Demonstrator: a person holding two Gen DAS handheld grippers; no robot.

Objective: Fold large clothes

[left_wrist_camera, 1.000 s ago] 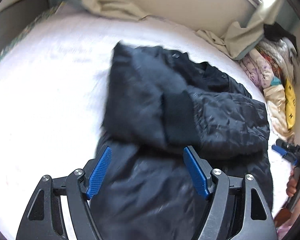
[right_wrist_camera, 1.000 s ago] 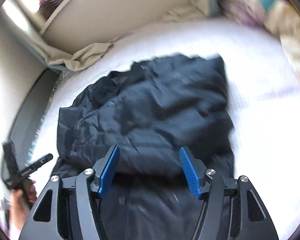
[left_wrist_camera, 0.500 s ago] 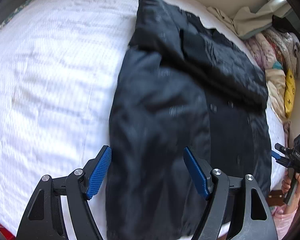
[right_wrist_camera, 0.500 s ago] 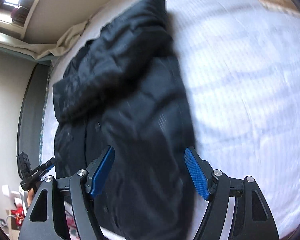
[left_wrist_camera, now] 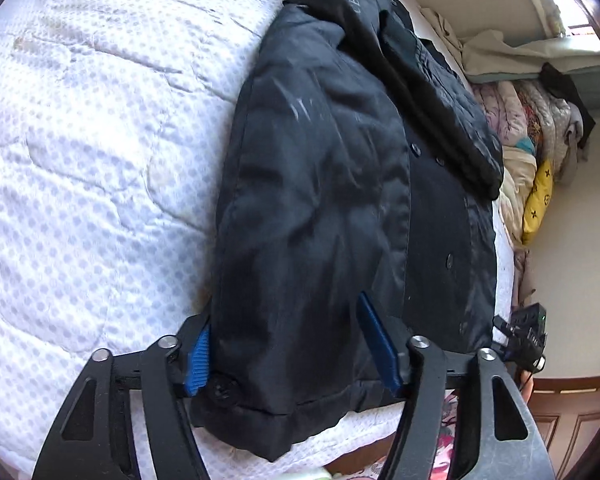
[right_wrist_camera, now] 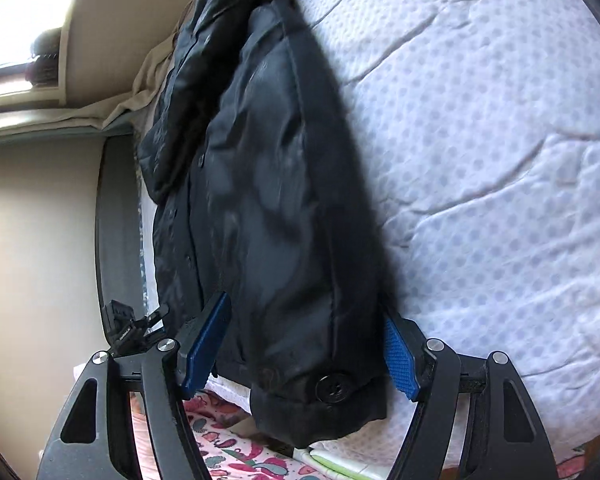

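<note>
**Black padded jacket at the mattress edge, both tools closing in on its hem**

Black padded jacket (left_wrist_camera: 340, 208), buttoned and already doubled lengthwise with a sleeve laid across its top, lay stretched along the white quilted mattress (left_wrist_camera: 92, 152), its hem at the mattress's near edge.

On the jacket's left hem corner, the left gripper (left_wrist_camera: 288, 348) straddled the fabric. Its jaws were closing, with the cloth and a black hem button (left_wrist_camera: 220, 388) between the blue pads (left_wrist_camera: 198, 360); the left pad appeared to touch the folded edge, while the other stood over the fabric, so no firm pinch was visible.

On the jacket's right hem corner, the right gripper (right_wrist_camera: 304, 354) framed the hem in the same way, jaws wide, with the cloth bulging between them. Whether the pads pressed the fabric could not be told.

Beyond the jacket's far side, a pile of patterned bedding (left_wrist_camera: 536, 136) and a yellow cushion (left_wrist_camera: 538, 200) sat against the wall.

Judged from here, the risk was an uneven grab. The puffy, slippery shell could have let one pad catch only the top layer, so lifting the hem toward the collar would have peeled the fold open. A pad closing on the button could also have slipped off. If either corner had been gripped late, the hem would have risen skewed and sagged off the mattress edge.
</note>
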